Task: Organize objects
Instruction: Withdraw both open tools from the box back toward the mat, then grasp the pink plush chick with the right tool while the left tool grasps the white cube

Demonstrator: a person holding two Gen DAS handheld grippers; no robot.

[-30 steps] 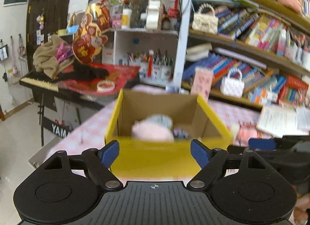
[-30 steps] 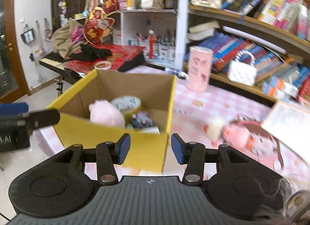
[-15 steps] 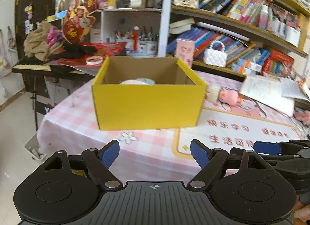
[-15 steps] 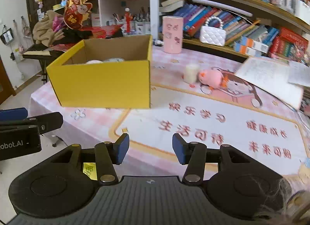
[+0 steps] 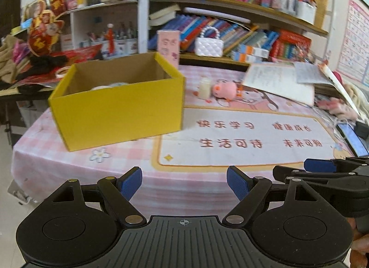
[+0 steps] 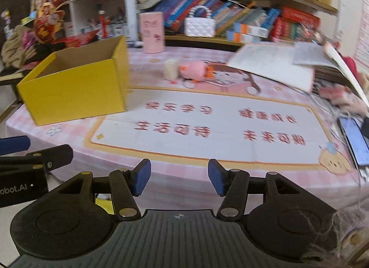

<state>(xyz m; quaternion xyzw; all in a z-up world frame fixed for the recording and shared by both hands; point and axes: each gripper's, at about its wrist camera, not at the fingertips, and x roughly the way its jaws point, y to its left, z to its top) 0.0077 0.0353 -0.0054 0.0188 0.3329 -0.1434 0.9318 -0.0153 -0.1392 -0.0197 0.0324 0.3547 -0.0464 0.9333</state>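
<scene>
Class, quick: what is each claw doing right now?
Left claw: open, holding nothing.
Right claw: open, holding nothing.

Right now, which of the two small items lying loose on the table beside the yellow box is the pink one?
The pig plush, farther from the yellow box. The item touching it on the box side is a small cream bottle.

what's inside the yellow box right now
In the left wrist view, the yellow cardboard box shows only pale rounded tops above its front wall. That wall covers everything lower, so the items can't be identified.
</scene>
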